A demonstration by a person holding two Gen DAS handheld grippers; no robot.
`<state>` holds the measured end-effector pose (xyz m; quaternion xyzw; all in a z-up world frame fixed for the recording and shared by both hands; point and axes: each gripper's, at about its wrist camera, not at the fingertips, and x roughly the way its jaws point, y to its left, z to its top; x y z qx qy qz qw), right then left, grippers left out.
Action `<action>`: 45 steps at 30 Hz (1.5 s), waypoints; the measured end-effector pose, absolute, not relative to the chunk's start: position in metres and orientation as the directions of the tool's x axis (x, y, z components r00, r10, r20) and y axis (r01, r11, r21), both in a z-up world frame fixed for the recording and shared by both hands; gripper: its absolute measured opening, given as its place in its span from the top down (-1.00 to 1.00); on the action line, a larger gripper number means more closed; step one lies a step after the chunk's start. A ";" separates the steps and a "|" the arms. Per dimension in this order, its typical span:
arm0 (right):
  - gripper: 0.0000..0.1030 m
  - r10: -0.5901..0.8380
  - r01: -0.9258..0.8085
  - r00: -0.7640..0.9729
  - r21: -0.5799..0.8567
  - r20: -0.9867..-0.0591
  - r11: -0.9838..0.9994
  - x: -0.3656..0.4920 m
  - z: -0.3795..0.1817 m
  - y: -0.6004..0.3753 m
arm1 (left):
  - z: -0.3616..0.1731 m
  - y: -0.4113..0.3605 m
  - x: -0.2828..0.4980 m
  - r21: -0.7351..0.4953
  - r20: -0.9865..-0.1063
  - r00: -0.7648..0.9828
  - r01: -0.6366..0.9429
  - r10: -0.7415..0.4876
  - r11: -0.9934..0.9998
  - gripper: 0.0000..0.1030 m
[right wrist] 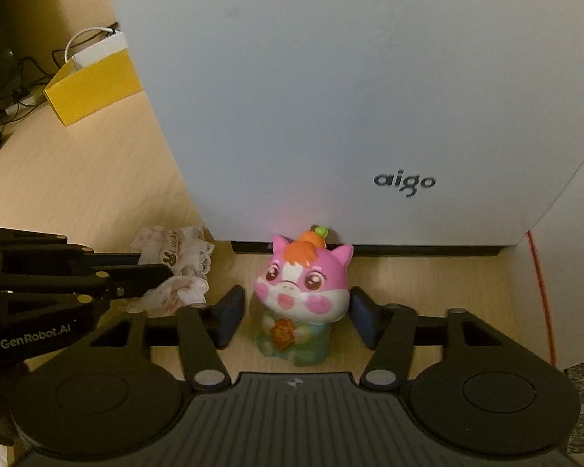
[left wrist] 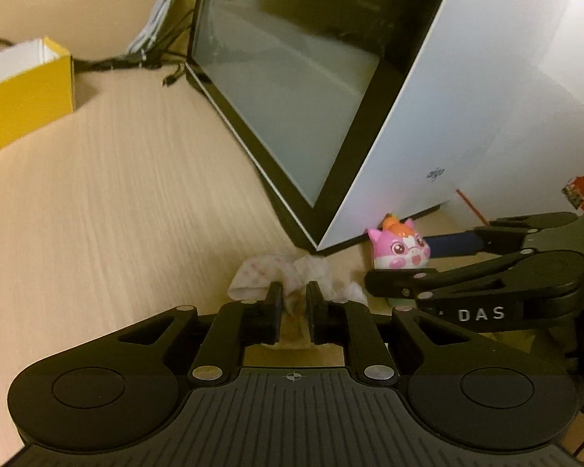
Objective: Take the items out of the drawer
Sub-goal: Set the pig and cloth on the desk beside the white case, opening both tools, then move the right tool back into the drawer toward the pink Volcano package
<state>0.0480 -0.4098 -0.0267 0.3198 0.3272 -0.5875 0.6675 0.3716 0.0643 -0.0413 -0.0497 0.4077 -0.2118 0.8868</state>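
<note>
The right hand-held gripper (right wrist: 296, 313) stands open around the pink toy (right wrist: 298, 295) on the bench (left wrist: 109, 202); the left hand-held gripper (left wrist: 294, 303), at nine o'clock, pinches the frilly cloth (right wrist: 179, 268). Judging so, release both fully before lifting straight away.

One toy (right wrist: 300, 295), one cloth (right wrist: 179, 272)

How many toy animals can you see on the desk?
1. The pink toy animal stands on the desk in front of the white aigo case, between the right tool's open fingers. Others may be hidden.
</note>
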 end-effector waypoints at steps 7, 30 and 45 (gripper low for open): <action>-0.47 -0.654 0.994 0.065 -0.011 -0.754 0.112 0.047 0.000 -0.382 | -0.016 0.071 0.354 -0.251 -0.650 0.612 0.386 -0.450 0.888 0.72; -0.70 -0.576 0.978 0.178 0.079 -0.798 0.192 0.050 -0.016 -0.279 | -0.032 0.103 0.243 -0.236 -0.754 0.474 0.450 -0.454 0.861 0.72; -0.70 -0.434 0.988 0.132 0.081 -0.891 0.134 0.030 -0.063 -0.276 | -0.100 0.123 0.219 -0.236 -0.922 0.201 0.386 -0.331 0.892 0.72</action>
